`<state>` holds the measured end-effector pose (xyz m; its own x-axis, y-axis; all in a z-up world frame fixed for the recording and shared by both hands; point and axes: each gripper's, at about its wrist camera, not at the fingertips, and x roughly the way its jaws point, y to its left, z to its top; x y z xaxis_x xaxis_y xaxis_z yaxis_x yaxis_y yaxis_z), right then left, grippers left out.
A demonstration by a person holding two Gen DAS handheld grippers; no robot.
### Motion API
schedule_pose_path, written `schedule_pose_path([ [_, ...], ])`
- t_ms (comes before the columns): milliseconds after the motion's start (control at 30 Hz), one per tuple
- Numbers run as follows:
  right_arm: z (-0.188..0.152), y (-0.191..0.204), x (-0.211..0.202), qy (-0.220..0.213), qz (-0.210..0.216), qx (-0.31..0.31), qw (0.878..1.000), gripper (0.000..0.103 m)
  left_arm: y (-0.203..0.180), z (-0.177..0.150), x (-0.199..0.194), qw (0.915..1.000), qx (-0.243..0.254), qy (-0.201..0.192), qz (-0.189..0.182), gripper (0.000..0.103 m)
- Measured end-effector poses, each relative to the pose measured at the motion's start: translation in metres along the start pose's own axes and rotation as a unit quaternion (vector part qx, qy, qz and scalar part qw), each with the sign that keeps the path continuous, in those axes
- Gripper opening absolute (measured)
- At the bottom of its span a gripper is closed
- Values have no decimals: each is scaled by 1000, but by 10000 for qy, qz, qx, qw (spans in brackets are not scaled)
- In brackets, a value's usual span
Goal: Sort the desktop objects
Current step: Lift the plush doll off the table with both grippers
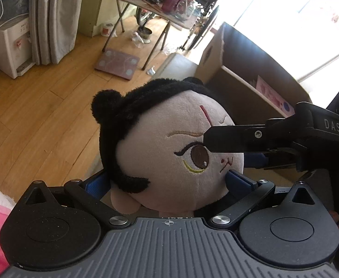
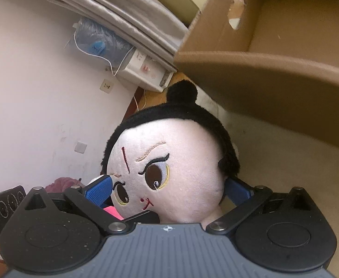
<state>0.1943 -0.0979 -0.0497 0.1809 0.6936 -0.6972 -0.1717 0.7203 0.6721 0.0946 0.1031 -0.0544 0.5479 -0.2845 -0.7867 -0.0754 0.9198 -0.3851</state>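
**A:** Left wrist view: nearest the lens, the left claw [image 1: 168, 180] has its blue pads [image 1: 240, 181] set either side of a plush doll [image 1: 169, 153], closed onto the lower part of its head. What is the doll doing up there?

**B:** It looks lifted clear, with the wooden floor [image 1: 42, 115] far behind it. The right claw [image 1: 234, 153] comes in from the side across the doll's face, one black finger over the eye, a blue pad lower down. My reading is a two-handed carry toward the cardboard box [image 1: 234, 69] just behind.

**A:** Any writing?

**B:** "DAS" in pale letters on the right claw's body; nothing else is legible. A folding table [image 1: 146, 2] crowded with clutter stands well back.

**A:** And the right wrist view?

**B:** Nearest again is a claw, the right one [image 2: 169, 191], part closed on the same doll [image 2: 174, 171]: one blue pad [image 2: 98, 188] presses the face beside the eye, the other sits behind the cheek. The box [image 2: 262, 74] looms directly above and beyond the doll's head, so the drop seems close.

**A:** Labels here?

**B:** None readable. A water dispenser [image 2: 146, 69] stands against the wall.
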Motion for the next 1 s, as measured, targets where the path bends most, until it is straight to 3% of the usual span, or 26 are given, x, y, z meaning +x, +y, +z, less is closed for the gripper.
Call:
schedule_pose_path([
  [333, -38, -20, -34, -18, -48, 240, 9997, 103, -32, -27, -7, 9989, 406, 211, -50, 103],
  [667, -63, -72, -91, -653, -220, 979, 9928, 103, -75, -23, 13, 9918, 1094, 431, -505, 103],
  [1000, -78, -103, -101, -989, -218, 1535, 9829, 103, -95, -28, 30, 9871, 1324, 546, -711, 103],
])
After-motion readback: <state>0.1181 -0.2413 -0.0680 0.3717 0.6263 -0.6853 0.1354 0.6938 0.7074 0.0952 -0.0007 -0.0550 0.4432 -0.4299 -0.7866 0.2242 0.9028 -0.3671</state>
